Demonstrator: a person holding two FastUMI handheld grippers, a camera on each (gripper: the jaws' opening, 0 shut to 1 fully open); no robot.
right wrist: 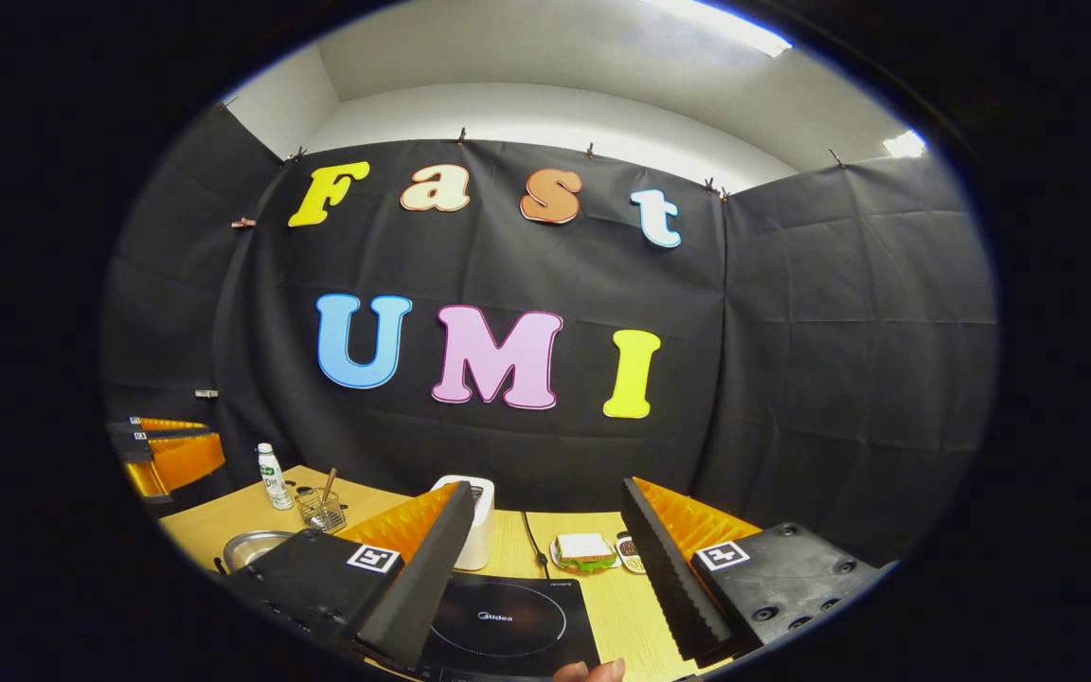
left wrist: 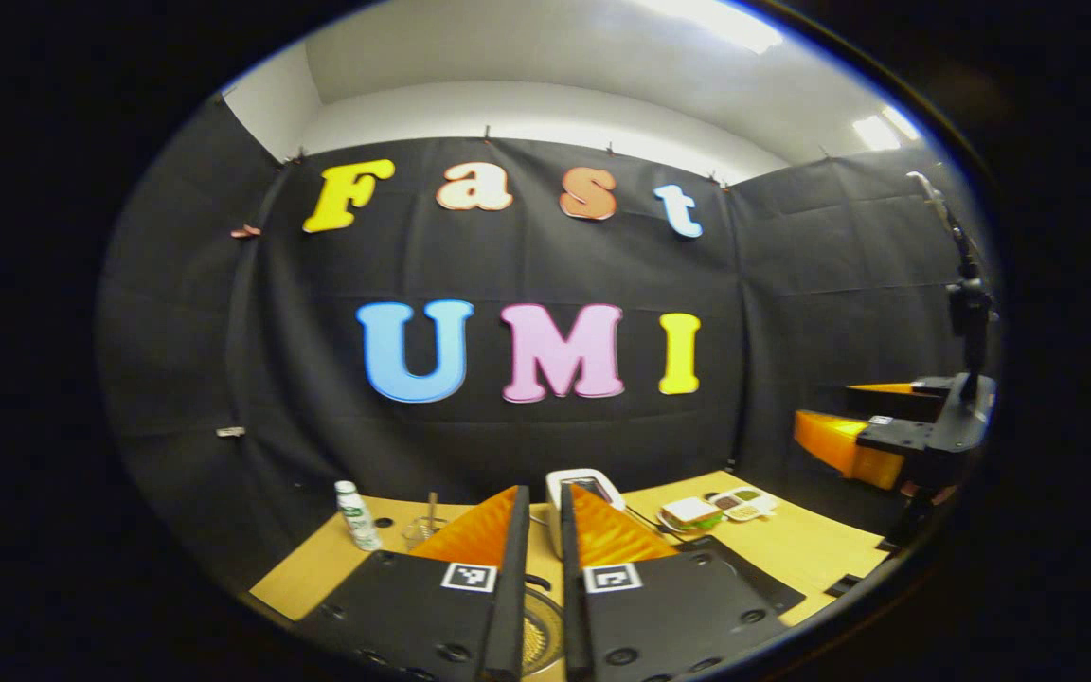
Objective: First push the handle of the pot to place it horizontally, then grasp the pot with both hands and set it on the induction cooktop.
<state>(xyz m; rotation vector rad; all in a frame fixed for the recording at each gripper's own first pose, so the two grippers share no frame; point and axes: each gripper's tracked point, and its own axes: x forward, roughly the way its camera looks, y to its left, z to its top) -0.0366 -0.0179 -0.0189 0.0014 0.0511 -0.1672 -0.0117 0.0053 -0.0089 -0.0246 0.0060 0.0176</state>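
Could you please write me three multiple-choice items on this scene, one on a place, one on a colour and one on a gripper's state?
1. In the right gripper view, where does the induction cooktop lie?
A. on the wooden table, in front of the white toaster
B. behind the toaster
C. on the floor

2. What colour is the cap of the small bottle?
A. red
B. white
C. blue

3. How do the right gripper fingers stand?
A. pressed together
B. shut on the bottle
C. wide apart

Key: 1 A, the black cooktop sits nearer the camera than the toaster. 2 B, the cap looks white. 3 C, a broad gap shows the cooktop between the fingers.
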